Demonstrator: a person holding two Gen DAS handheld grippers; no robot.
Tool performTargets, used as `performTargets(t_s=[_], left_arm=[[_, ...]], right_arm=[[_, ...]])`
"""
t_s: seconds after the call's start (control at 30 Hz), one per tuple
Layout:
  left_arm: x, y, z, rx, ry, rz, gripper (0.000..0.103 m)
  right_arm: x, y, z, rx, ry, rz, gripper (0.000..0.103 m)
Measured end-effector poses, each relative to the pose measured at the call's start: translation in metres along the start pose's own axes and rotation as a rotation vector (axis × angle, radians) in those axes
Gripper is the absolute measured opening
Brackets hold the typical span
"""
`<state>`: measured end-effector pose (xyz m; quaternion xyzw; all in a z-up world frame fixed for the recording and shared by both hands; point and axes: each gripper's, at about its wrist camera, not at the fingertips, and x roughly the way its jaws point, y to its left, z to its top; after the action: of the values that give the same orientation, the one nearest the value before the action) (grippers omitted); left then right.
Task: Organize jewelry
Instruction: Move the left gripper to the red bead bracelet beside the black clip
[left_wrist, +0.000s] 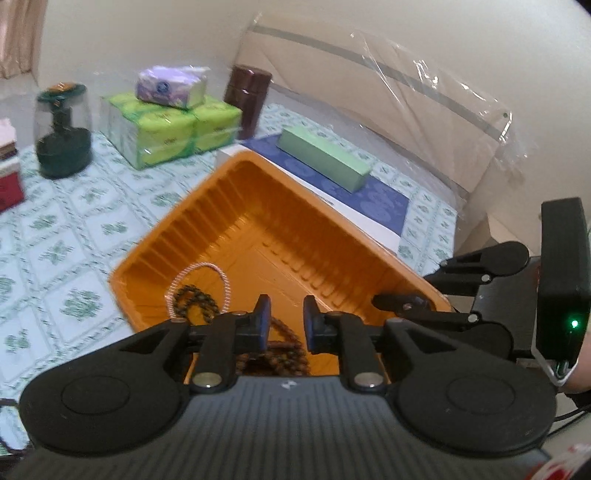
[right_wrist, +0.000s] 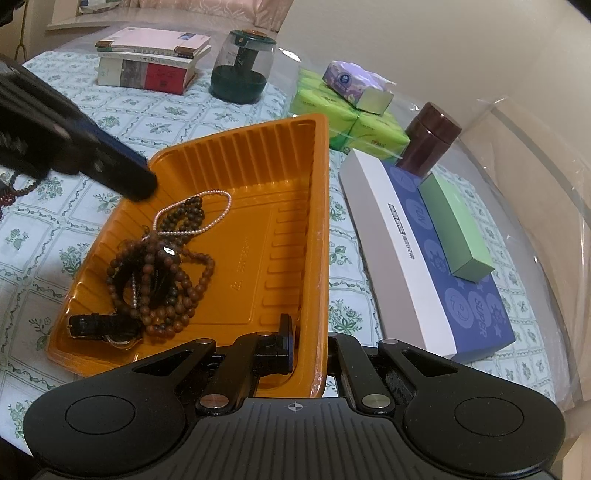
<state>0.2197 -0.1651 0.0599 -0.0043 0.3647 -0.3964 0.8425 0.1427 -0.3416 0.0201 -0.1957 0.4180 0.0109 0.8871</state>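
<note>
An orange plastic tray (right_wrist: 236, 206) sits on a floral tablecloth (right_wrist: 48, 236), holding a tangle of brown bead bracelets (right_wrist: 162, 273), a pink pearl strand (right_wrist: 207, 218) and a black-strapped watch (right_wrist: 99, 326) piled at its left end. The right gripper (right_wrist: 310, 350) pinches the tray's near right rim, jaws closed on the wall, one finger inside and one outside. The left gripper (left_wrist: 284, 321) hangs over the tray's left end above the beads, its jaws slightly parted with nothing between them. More dark beads (right_wrist: 14, 192) lie on the cloth at far left. Beyond stand books (right_wrist: 147, 62), a glass-domed jar (right_wrist: 243, 66), tissue packs (right_wrist: 351, 122) and a blue-and-white box (right_wrist: 424, 258).
</note>
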Motion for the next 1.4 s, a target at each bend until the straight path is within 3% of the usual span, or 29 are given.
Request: performTargets(t_s=[0.3, 0.6, 0.7, 1.0, 1.3, 1.4], left_arm=[[-0.073, 0.055, -0.03, -0.079, -0.097, 0.179, 0.021], [-0.162, 0.137, -0.1, -0.209, -0.158, 0.535, 0.026], [-0.176, 0.152, -0.126, -0.239, -0.16, 0.608, 0.027], [-0.153, 0.148, -0.19, -0.299, -0.125, 0.632, 0.029], [-0.099, 0.123, -0.197, -0.241, -0.108, 0.613, 0.028], [-0.086, 0.123, -0.194, -0.229, -0.1, 0.625, 0.024]], right_arm=[[-0.003, 0.001, -0.001, 0.004, -0.011, 0.003, 0.004], [-0.006, 0.002, -0.003, -0.001, -0.02, 0.003, 0.004], [-0.006, 0.002, -0.003, -0.002, -0.019, 0.002, 0.004], [-0.007, 0.002, -0.002, -0.008, -0.011, 0.001, 0.004], [-0.005, 0.002, -0.003, -0.015, -0.003, -0.002, 0.004], [-0.004, 0.002, -0.003, -0.014, -0.001, -0.003, 0.004]])
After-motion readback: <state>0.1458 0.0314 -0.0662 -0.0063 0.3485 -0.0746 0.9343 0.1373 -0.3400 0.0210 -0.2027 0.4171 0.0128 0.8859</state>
